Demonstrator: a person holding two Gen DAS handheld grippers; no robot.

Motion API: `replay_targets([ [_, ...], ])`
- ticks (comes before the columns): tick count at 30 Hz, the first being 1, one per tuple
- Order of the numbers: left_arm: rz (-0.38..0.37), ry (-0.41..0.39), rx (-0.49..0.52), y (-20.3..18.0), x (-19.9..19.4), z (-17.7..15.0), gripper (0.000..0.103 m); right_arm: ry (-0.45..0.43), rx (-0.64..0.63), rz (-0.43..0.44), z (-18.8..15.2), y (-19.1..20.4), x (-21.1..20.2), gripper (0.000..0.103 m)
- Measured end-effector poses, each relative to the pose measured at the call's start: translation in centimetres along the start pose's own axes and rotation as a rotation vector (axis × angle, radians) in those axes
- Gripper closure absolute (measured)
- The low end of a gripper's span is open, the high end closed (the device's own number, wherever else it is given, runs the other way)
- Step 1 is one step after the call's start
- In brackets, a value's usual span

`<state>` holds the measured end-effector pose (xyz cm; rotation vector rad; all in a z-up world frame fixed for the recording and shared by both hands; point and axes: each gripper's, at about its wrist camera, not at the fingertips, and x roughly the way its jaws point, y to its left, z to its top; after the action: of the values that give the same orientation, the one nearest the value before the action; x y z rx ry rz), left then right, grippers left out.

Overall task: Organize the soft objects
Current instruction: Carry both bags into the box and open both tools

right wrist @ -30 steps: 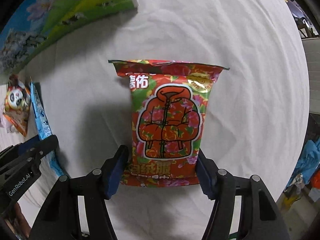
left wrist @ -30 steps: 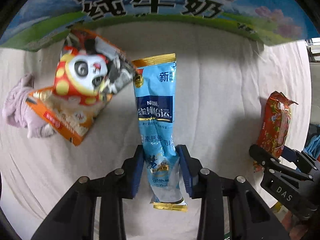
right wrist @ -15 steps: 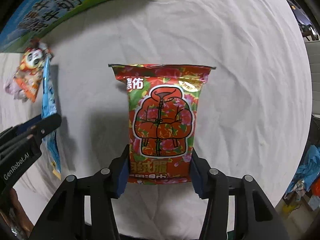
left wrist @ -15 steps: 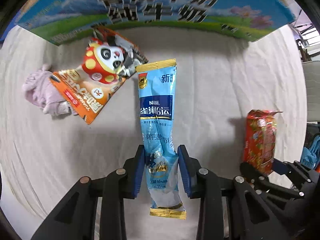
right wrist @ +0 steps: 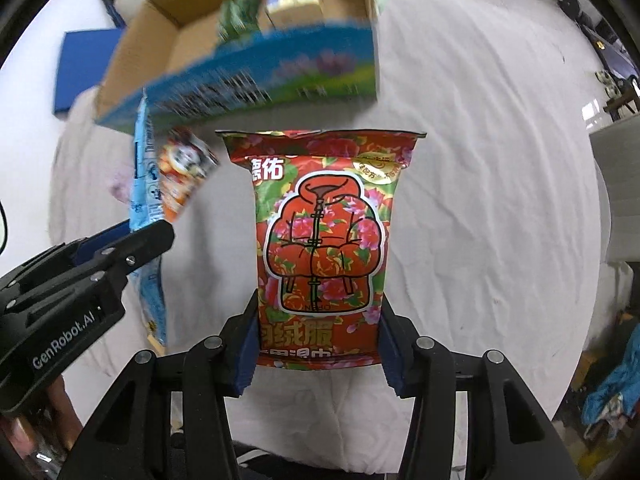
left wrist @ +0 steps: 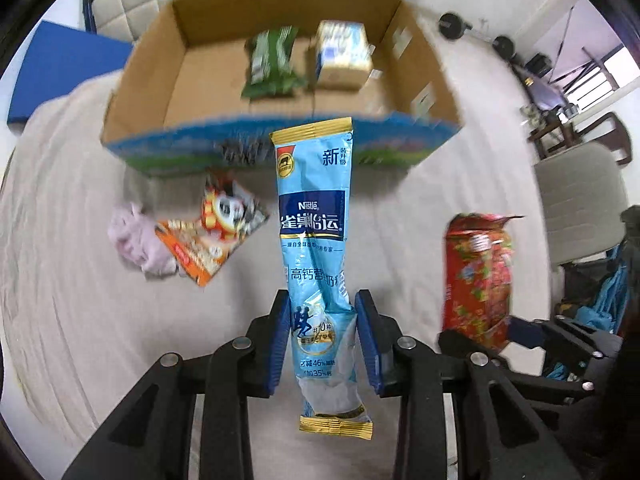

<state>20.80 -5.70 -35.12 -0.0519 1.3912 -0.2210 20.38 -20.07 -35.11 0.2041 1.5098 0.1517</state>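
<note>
Here the left gripper [left wrist: 323,336] clamps a blue pouch [left wrist: 316,248], lifted above the white cloth [left wrist: 80,320]. The right gripper [right wrist: 318,344] pinches a red pack [right wrist: 320,240], also raised. An open box [left wrist: 280,148] lies beyond both.

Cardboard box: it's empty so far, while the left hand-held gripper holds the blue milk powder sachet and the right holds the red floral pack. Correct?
Not quite. The cardboard box already holds a green packet and a blue-and-white carton, as the left wrist view shows. The rest stands: left hand-held gripper grips the sachet, right hand-held gripper grips the floral pack.
</note>
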Motion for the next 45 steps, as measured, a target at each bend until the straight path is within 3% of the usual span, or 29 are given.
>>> replay_targets([
  [7,-0.058,-0.085,-0.004,0.3,-5.7,8.1,0.073,-0.078,-0.049,0.050,2.2,1.9,-5.1,0.050],
  [13,-0.053,-0.142,0.002,2.0,-7.5,13.8,0.073,-0.150,-0.084,0.053,6.1,2.7,-8.3,0.050],
  [21,-0.027,-0.121,-0.015,5.6,-7.1,20.8,0.073,-0.174,-0.063,0.055,13.1,3.4,-8.5,0.050],
  [26,0.000,-0.079,-0.034,7.9,-4.8,24.9,0.073,-0.148,-0.037,0.032,17.5,3.9,-5.3,0.050],
  [32,0.021,0.034,-0.042,10.5,0.4,28.8,0.073,-0.043,0.019,-0.014,20.9,3.5,1.0,0.050],
  [38,0.069,0.163,-0.025,12.3,6.7,31.7,0.073,0.057,0.034,-0.077,22.7,3.6,7.0,0.050],
  [45,0.082,0.241,-0.030,13.3,10.8,33.2,0.073,0.157,0.081,-0.095,24.3,2.8,11.4,0.050],
])
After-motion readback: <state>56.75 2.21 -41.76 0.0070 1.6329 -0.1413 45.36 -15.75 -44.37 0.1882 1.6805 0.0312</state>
